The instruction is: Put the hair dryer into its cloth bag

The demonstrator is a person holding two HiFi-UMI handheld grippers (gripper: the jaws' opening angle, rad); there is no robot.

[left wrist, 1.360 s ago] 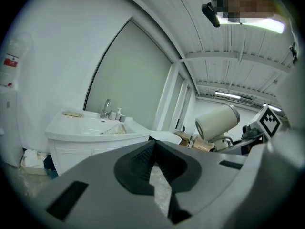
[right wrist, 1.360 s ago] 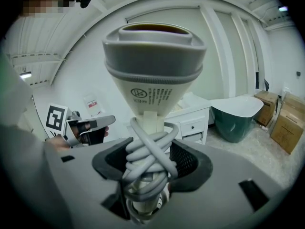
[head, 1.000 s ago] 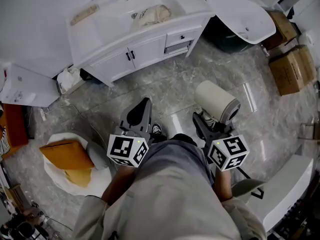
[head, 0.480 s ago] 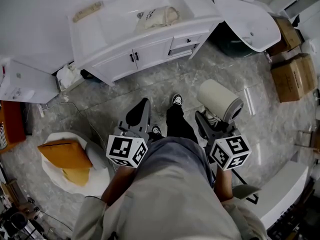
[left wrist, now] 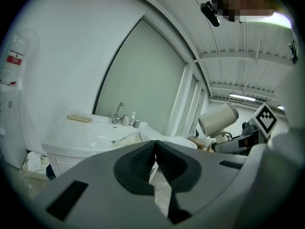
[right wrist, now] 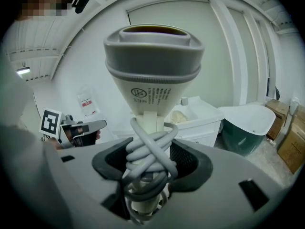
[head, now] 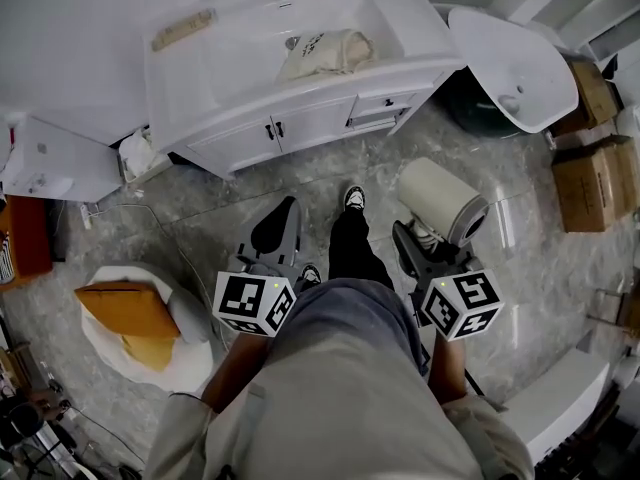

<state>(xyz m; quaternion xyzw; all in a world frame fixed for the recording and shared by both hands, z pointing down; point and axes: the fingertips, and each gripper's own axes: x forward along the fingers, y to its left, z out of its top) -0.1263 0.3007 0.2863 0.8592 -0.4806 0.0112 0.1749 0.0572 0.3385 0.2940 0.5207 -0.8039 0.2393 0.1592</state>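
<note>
Marble floor (head: pixel 300 183) lies beneath. Side by side, the left gripper (head: pixel 280 220) points forward, closed and empty; the right gripper (head: pixel 428 246) clamps the hair dryer (head: pixel 440 200) by its handle.

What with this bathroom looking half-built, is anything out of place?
Yes. A loose white basin lies tilted over a dark green tub beside the vanity, not mounted. A cloth bag lies in the vanity's sink.
</note>
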